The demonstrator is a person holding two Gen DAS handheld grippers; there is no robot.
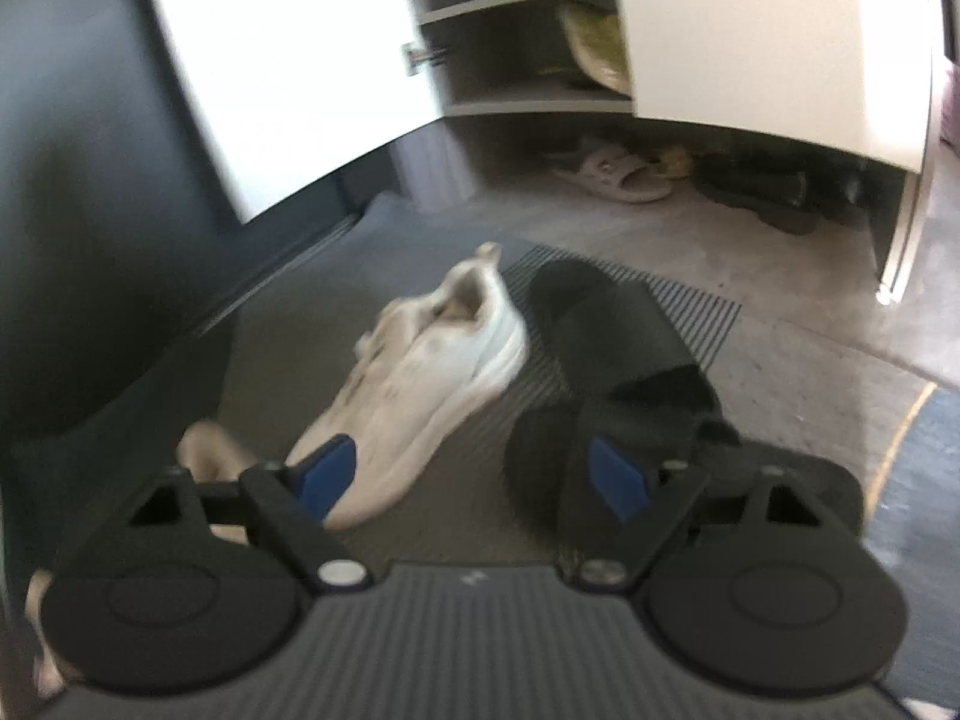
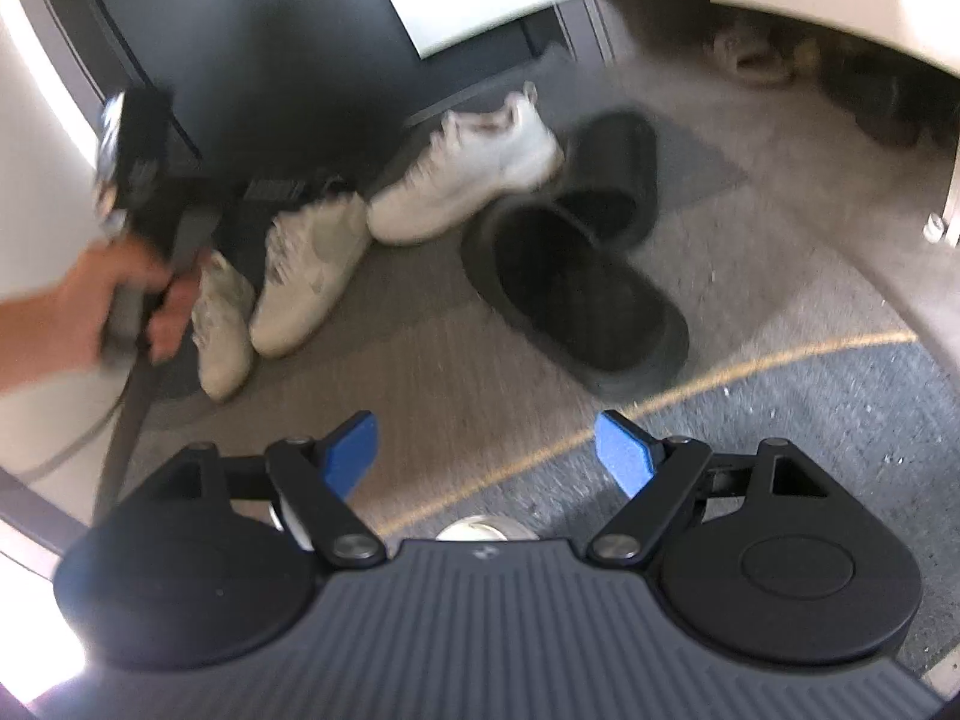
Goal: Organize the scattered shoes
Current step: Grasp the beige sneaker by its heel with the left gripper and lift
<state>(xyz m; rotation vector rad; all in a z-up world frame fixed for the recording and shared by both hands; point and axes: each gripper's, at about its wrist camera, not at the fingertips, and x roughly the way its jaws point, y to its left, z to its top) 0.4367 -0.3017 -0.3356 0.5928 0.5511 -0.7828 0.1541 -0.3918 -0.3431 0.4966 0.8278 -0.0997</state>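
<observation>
**Shoes loose on the mat, both tools empty**

Wide open and holding nothing: left hand-held gripper (image 1: 474, 474), blue pads spread apart, hovering low over the grey floor mat (image 1: 288, 348). Just ahead of its left pad, a white sneaker (image 1: 432, 384), toe toward the camera, lying on the mat. Close beside that, on the right, a black slide sandal (image 1: 606, 312), and nearer still a second black slide (image 1: 558, 450) partly behind the right pad. Beyond them, an open shoe cabinet (image 1: 528, 102) with white doors swung out, shelves holding blurred footwear, and a pale sandal (image 1: 612, 174) on the floor beneath it.

Likewise spread wide and empty: right hand-held gripper (image 2: 486, 450), held above a darker carpet patch crossed by a yellow line (image 2: 660, 402). Farther out in that view, two more white sneakers (image 2: 312, 270) side by side, touching or nearly so, near the person's left hand (image 2: 114, 306) gripping the other tool's handle. Behind them the first white sneaker, its heel against the far black slide; the near black slide overlapping that one's edge. Heavy motion blur throughout; fine detail not readable.
</observation>
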